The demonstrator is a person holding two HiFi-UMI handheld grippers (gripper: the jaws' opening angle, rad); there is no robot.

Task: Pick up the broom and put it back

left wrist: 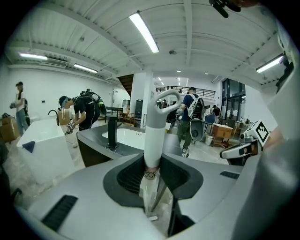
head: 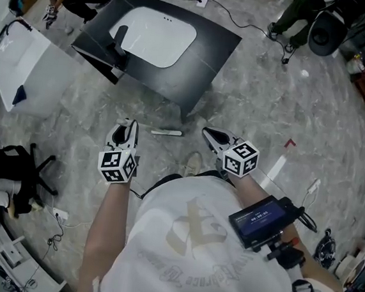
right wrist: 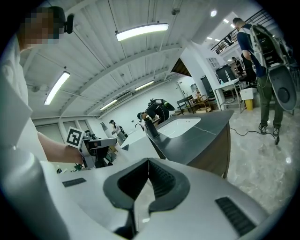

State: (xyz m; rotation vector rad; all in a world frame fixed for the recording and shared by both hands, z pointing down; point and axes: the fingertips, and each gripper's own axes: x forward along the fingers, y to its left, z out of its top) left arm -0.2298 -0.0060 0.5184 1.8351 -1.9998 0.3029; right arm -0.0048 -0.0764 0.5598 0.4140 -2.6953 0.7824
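In the left gripper view a white broom handle (left wrist: 154, 133) stands upright between the jaws, with a hanging loop (left wrist: 167, 97) at its top. My left gripper (left wrist: 152, 160) is shut on that handle below its grey upper part. From the head view the left gripper (head: 128, 126) points toward the black counter, and the handle is hard to make out there. My right gripper (right wrist: 148, 162) has its tips touching and holds nothing. It floats to the right of the left one (head: 209, 134), and it also shows in the left gripper view (left wrist: 238, 150).
A black counter (head: 207, 51) with a white sink and a black faucet (head: 119, 38) stands just ahead. A white tub (head: 22, 72) is at left. A short white bar (head: 166, 132) and cables lie on the marble floor. Several people work around the room.
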